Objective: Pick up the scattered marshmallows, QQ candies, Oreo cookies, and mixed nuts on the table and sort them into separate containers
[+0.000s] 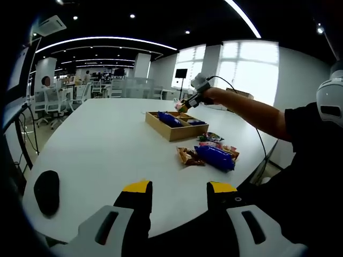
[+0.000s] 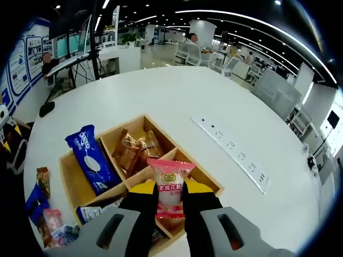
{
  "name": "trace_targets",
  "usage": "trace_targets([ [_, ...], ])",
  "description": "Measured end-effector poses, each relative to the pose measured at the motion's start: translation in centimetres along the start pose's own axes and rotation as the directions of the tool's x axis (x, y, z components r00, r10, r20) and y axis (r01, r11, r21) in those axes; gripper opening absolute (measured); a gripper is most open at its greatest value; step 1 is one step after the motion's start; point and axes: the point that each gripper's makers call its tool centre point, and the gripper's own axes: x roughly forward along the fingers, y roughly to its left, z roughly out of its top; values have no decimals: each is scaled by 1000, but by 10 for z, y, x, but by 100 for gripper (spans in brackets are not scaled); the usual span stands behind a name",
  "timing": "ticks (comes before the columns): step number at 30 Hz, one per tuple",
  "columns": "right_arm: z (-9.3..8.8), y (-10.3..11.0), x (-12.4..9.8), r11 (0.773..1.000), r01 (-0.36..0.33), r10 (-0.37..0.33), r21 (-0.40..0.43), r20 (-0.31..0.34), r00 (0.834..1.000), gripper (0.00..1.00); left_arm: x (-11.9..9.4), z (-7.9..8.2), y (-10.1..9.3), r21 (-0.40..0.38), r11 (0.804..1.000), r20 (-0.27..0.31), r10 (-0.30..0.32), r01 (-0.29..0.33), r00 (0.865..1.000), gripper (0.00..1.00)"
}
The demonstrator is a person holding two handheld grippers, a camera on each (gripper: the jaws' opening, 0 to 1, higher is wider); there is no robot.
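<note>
A pink packet is pinched between the right gripper's closed fingers, held upright with its long axis running along the fingers, directly above the near compartment of the wooden tray. One Oreo pack and brown nut packets are already sorted into compartments. The left gripper's fingers are held apart and empty, low over the desk. Several packets are left scattered beside the tray, so the sorting is judged partly done.
</note>
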Motion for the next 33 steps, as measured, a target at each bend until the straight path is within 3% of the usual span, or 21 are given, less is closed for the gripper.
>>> trace_targets([
  [2,3,-6,0,1000,3,-3,4,-10,1000,15,0,0,1,-3,1000,1,3,-3,1000,46],
  [6,-5,0,-3,1000,8,-8,10,-21,1000,16,0,-1,2,-6,1000,-2,5,-5,1000,46],
  [11,-4,1,-4,1000,19,-20,-15,-18,1000,26,0,-1,0,-4,1000,-3,3,-3,1000,46],
  [18,6,-4,-15,999,40,-40,-24,15,999,27,1,0,-3,0,1000,-4,1,-1,1000,46],
  [24,9,7,-29,998,57,-55,-41,46,997,27,0,1,-6,5,1000,-2,2,-2,1000,46],
  [33,-2,17,-35,998,47,-45,-49,45,998,27,-2,1,-11,13,1000,-3,-2,2,1000,46],
])
